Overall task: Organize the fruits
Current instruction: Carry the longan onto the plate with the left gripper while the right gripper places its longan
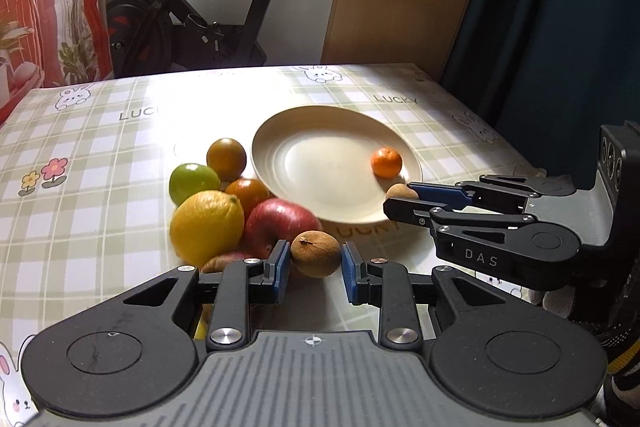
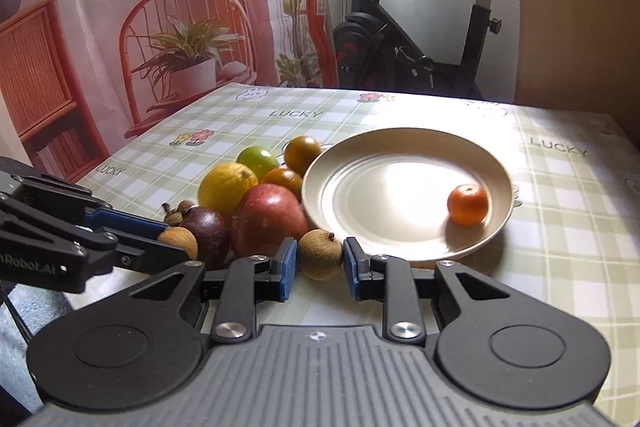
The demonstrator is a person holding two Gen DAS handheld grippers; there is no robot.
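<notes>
Checked tablecloth (image 1: 100,155) mid-frame, exercise bike (image 1: 192,7) upper left – left gripper (image 1: 314,263) pinching brown fruit (image 1: 314,254), right gripper (image 2: 320,263) pinching second brown fruit (image 2: 320,254).

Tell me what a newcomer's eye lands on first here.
A heap of fruit, led by a yellow lemon and a red apple, lies left of a cream plate that holds one small orange. In front, the left gripper and the right gripper each clamp a small brown fruit.
</notes>
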